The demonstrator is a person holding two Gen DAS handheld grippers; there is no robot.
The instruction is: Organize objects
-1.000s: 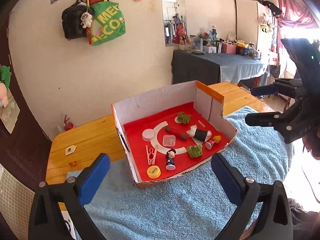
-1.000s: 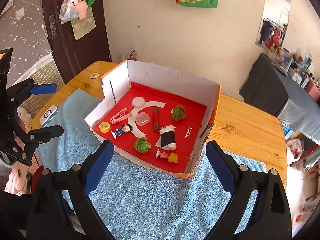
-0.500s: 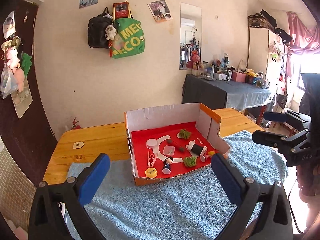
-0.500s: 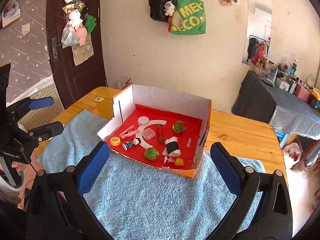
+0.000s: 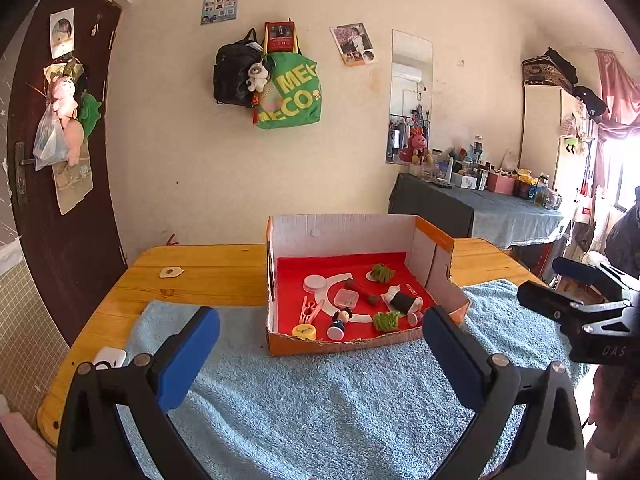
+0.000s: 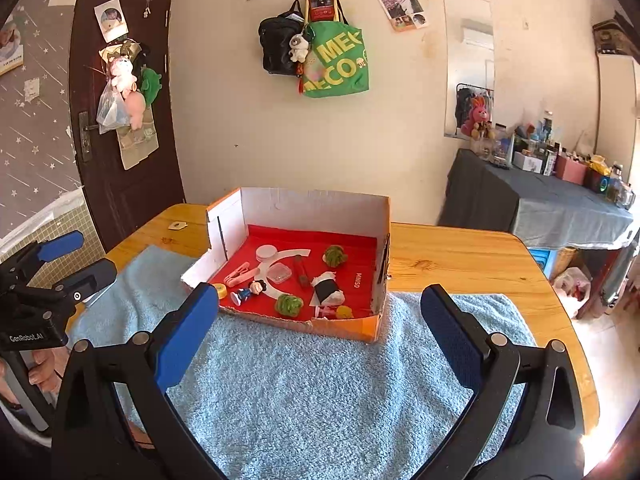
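Note:
A shallow cardboard box [image 5: 340,229] with a red floor stands on a blue towel [image 5: 320,396]; it also shows in the right wrist view [image 6: 316,206]. Inside lie a yellow cap [image 5: 305,331], a small figurine [image 5: 339,322], a pink clip [image 5: 308,307], a white lid [image 5: 314,282], a clear little case [image 5: 346,298], two green pieces [image 5: 386,320] and a black-and-white roll [image 5: 402,301]. My left gripper [image 5: 320,350] is open and empty, held back from the box's front. My right gripper [image 6: 319,326] is open and empty, also in front of the box.
The towel covers the near part of a wooden table [image 6: 460,256]. A small white tag [image 5: 171,272] lies on the bare wood at the far left, and a white device [image 5: 110,358] at the towel's left edge. A dark door [image 6: 120,120] and a cluttered side table [image 6: 560,196] stand beyond.
Both grippers have drawn back and tilted up from the box, so it looks smaller and more of the room shows. Both stay open. The objects in the box have not moved.

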